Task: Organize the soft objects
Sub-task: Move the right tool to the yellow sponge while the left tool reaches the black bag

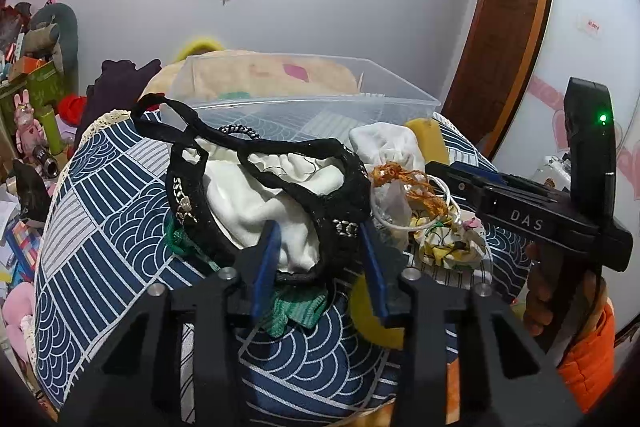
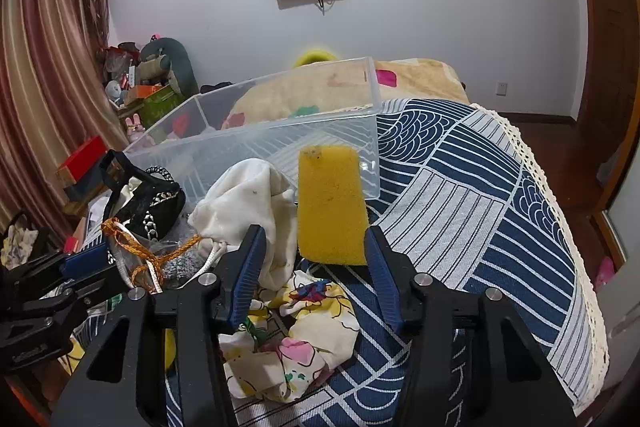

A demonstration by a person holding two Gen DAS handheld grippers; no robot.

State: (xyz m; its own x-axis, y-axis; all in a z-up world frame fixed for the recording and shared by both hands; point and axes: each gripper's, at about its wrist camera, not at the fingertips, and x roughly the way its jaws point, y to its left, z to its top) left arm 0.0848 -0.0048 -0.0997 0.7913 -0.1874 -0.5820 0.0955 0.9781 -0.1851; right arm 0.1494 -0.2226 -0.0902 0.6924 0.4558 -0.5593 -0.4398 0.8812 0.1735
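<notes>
A black bag (image 1: 344, 187) with a chain trim and white lining lies on the patterned cushion (image 1: 100, 227). My left gripper (image 1: 320, 227) has its blue pads (image 1: 266, 259) pressed on the bag's near end. A yellow sponge (image 2: 330, 203) stands upright against the clear plastic bin (image 2: 280, 139). My right gripper (image 2: 314, 239) is open, with the sponge and a white cloth pouch (image 2: 248, 195) just ahead between its fingertips; the right pad touches the sponge's edge. A floral cloth (image 2: 304, 331) lies under the right gripper. An orange cord (image 1: 404, 183) and a white ring sit between the bag and the floral cloth.
The bin is open on top and sits at the cushion's far side. A green knitted piece (image 1: 296, 311) and a yellow item (image 1: 376, 323) lie under my left gripper. A person's hand (image 1: 544, 291) in an orange sleeve holds the right gripper. Toys and boxes crowd the left wall.
</notes>
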